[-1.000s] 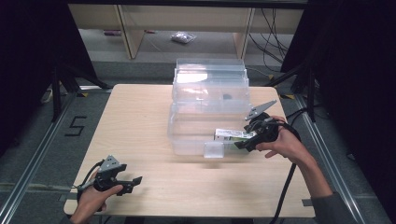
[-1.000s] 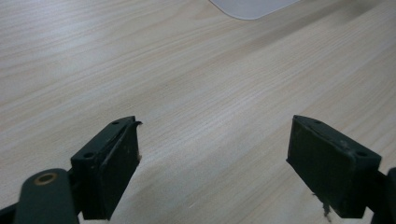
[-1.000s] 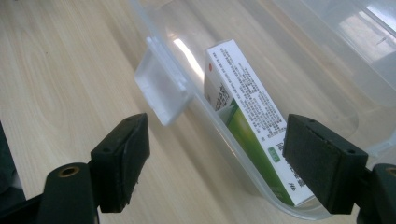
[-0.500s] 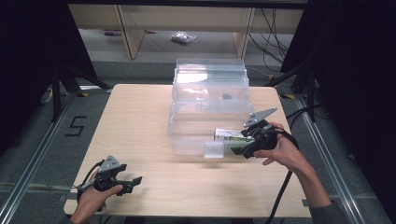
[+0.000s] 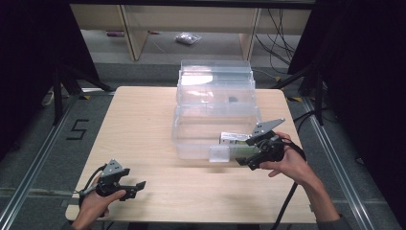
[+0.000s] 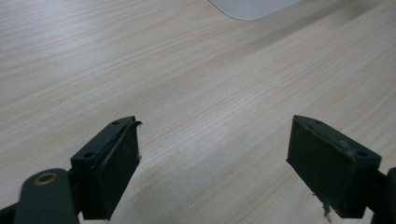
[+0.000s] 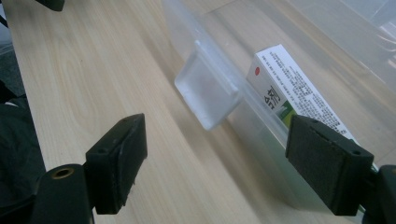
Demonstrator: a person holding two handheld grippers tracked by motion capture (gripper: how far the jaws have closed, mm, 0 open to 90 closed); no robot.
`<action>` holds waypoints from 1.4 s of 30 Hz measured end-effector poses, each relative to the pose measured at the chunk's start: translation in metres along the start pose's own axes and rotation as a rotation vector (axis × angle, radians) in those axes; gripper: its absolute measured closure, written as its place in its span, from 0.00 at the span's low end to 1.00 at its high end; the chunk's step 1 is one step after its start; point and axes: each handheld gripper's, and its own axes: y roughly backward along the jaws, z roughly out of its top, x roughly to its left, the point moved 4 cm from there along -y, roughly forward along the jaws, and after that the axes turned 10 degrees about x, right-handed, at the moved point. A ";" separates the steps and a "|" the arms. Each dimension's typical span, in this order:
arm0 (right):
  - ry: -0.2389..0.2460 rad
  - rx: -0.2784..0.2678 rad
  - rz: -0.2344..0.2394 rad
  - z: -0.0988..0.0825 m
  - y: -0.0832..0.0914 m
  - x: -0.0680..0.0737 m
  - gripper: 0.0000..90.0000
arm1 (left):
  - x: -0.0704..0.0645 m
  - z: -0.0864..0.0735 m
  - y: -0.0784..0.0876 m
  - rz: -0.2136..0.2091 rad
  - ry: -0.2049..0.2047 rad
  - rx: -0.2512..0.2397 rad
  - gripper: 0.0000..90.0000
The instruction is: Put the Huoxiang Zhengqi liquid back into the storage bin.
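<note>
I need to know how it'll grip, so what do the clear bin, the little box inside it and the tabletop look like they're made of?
The clear bin looks like smooth, slightly frosted see-through plastic; the table shows through its wall. The little box seems printed cardboard, matte white with sharp folded edges. The tabletop shows pale wood grain, possibly laminate.

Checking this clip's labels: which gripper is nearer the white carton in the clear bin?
Right. The right gripper sits open against the clear bin's front wall beside the white carton; the left gripper rests open at the table's near-left corner.
</note>
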 end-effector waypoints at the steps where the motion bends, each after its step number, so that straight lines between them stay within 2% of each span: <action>1: 0.002 0.008 0.007 -0.001 0.000 0.000 0.24 | -0.001 0.001 -0.001 -0.004 0.017 -0.013 0.18; 2: -0.003 -0.004 0.015 -0.002 -0.001 0.002 0.24 | 0.000 0.000 0.000 0.003 0.002 -0.001 0.18; 4: -0.001 0.004 0.011 -0.004 0.000 0.003 0.24 | 0.000 0.000 0.000 0.001 0.002 0.001 0.18; 6: -0.004 -0.010 0.008 -0.006 -0.002 0.006 0.24 | -0.001 0.001 -0.001 -0.003 0.017 -0.013 0.18; 7: -0.016 0.007 0.011 -0.008 -0.001 0.007 0.24 | 0.000 0.000 0.000 -0.001 0.000 0.002 0.18; 9: -0.005 -0.009 0.020 -0.012 -0.004 0.010 0.24 | 0.000 0.000 0.000 0.001 0.000 0.003 0.18; 11: -0.021 -0.024 0.013 -0.016 -0.007 0.012 0.24 | 0.000 0.000 0.000 0.003 0.002 -0.004 0.18; 14: -0.020 -0.014 0.022 -0.020 -0.008 0.013 0.24 | -0.001 0.000 0.000 0.000 0.001 -0.004 0.18; 15: -0.005 -0.015 0.019 -0.022 -0.010 0.013 0.24 | 0.000 0.000 0.000 -0.001 0.001 0.001 0.18; 18: -0.034 -0.016 0.020 -0.028 -0.015 0.016 0.24 | -0.001 0.000 0.000 -0.001 -0.001 0.000 0.18; 19: -0.036 -0.013 0.019 -0.029 -0.015 0.016 0.24 | -0.001 0.000 0.000 -0.001 -0.001 0.003 0.18; 21: -0.027 -0.040 0.023 -0.030 -0.019 0.018 0.24 | -0.001 0.000 0.000 0.002 0.001 -0.004 0.18; 24: -0.028 -0.028 0.040 -0.034 -0.021 0.018 0.24 | 0.000 0.000 0.000 -0.001 0.000 0.002 0.18; 25: -0.046 -0.026 0.032 -0.036 -0.022 0.019 0.24 | 0.000 0.000 0.000 0.000 0.000 0.001 0.18; 26: -0.047 -0.050 0.031 -0.037 -0.024 0.019 0.23 | 0.000 0.000 0.000 0.002 -0.001 0.002 0.18; 28: -0.031 -0.039 0.031 -0.039 -0.025 0.019 0.24 | 0.000 0.000 0.000 -0.001 0.000 0.001 0.18; 29: -0.066 -0.045 0.028 -0.041 -0.026 0.021 0.24 | 0.000 0.000 0.000 -0.001 0.000 0.001 0.18; 30: -0.066 -0.045 0.028 -0.041 -0.026 0.021 0.24 | -0.003 0.001 -0.002 -0.009 0.032 -0.029 0.18; 31: -0.074 -0.036 0.039 -0.043 -0.026 0.023 0.24 | 0.000 0.000 0.000 0.003 0.000 -0.001 0.18; 32: -0.064 -0.060 0.032 -0.043 -0.027 0.022 0.24 | 0.000 0.000 0.000 0.003 0.000 -0.001 0.18; 33: -0.071 -0.042 0.030 -0.045 -0.026 0.022 0.24 | -0.001 0.000 0.000 -0.002 -0.002 0.005 0.18; 34: -0.075 -0.060 0.028 -0.046 -0.028 0.022 0.24 | -0.001 0.000 0.000 -0.002 -0.002 0.003 0.18; 36: -0.079 -0.044 0.038 -0.047 -0.027 0.023 0.24 | -0.001 0.000 0.000 -0.002 -0.002 0.002 0.18; 38: -0.073 -0.048 0.027 -0.050 -0.030 0.023 0.24 | 0.000 0.000 0.000 -0.002 -0.003 0.003 0.18; 39: -0.094 -0.049 0.044 -0.052 -0.031 0.026 0.24 | 0.000 0.000 0.000 -0.001 0.000 -0.001 0.18; 40: -0.076 -0.057 0.034 -0.053 -0.032 0.025 0.24 | -0.001 0.000 0.000 -0.001 -0.001 0.001 0.18; 42: -0.084 -0.066 0.031 -0.055 -0.034 0.025 0.24 | -0.001 0.000 0.000 0.003 -0.002 0.000 0.18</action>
